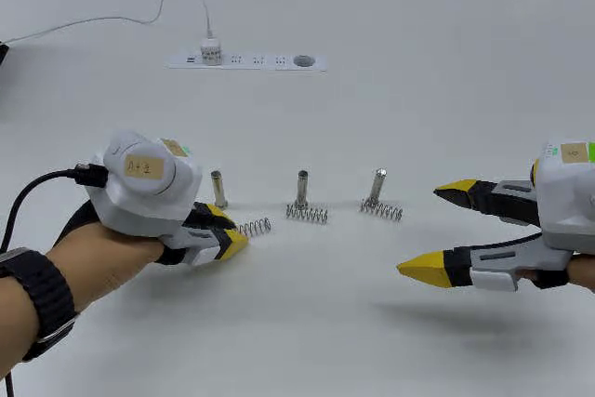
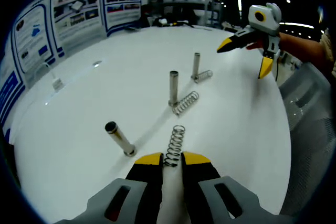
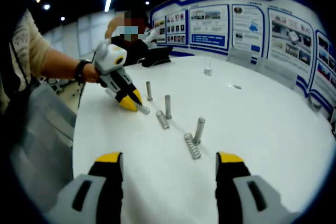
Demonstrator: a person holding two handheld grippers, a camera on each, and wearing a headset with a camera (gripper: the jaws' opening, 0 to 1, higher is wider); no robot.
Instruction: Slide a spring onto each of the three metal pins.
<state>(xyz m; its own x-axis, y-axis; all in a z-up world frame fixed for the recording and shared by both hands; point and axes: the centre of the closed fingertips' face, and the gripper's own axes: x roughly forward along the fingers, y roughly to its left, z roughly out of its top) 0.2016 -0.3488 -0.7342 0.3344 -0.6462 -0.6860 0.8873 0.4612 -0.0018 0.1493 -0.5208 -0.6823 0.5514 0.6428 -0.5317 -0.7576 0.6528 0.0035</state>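
The left gripper's (image 2: 172, 162) fingers (image 2: 149, 159) pinch nearly together on the near end of the left spring (image 2: 175, 145). This spring lies on the counter (image 2: 79, 145) just beside the upright left pin (image 2: 119, 139). The right gripper's (image 3: 169, 161) fingers (image 3: 109, 159) spread wide and hold nothing. The head view shows it right of the pin row, and adds a power strip (image 1: 246, 60) at the far side. The middle pin (image 1: 302, 189) and the right pin (image 1: 377, 186) stand upright, with the middle spring (image 1: 307, 214) and the right spring (image 1: 382, 210) lying at their bases.
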